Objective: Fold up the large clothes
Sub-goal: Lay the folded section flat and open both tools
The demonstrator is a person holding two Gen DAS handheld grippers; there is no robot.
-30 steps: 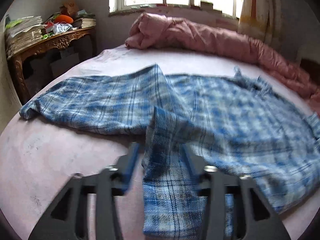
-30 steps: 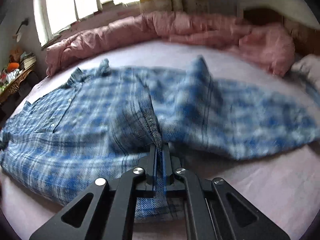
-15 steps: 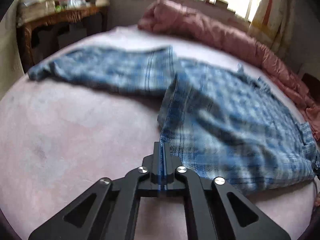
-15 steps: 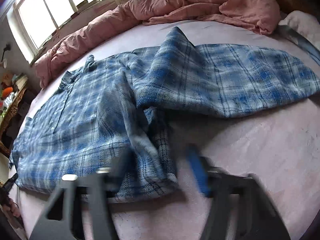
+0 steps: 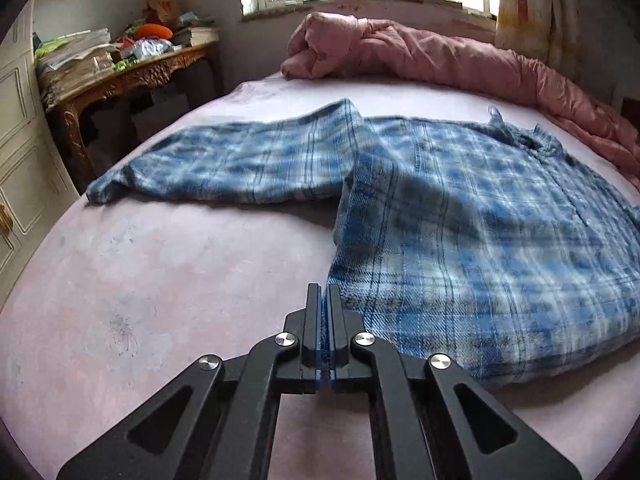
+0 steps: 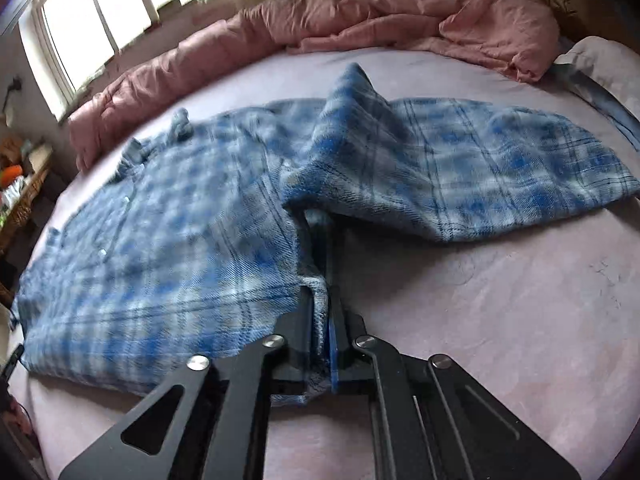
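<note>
A blue plaid shirt (image 5: 460, 220) lies spread on the pink bed sheet (image 5: 160, 280), collar toward the window. Its one sleeve (image 5: 240, 160) stretches out to the left. My left gripper (image 5: 324, 292) is shut, and the shirt's near hem corner runs right into its fingertips. In the right wrist view the shirt (image 6: 160, 240) fills the left half, its other sleeve (image 6: 480, 172) reaching right. My right gripper (image 6: 325, 240) is shut on the shirt's side edge below that sleeve; fabric shows between the jaws and drapes over the left finger.
A rolled pink duvet (image 5: 420, 52) lines the far side of the bed under the window and bunches at the right (image 6: 500, 28). A carved wooden table (image 5: 132, 76) piled with papers stands at the far left. A pillow (image 6: 600, 68) lies at the far right.
My left gripper went from open around the shirt's hem to shut at its corner. The right gripper looked open half a second ago and is shut on the side edge again.
</note>
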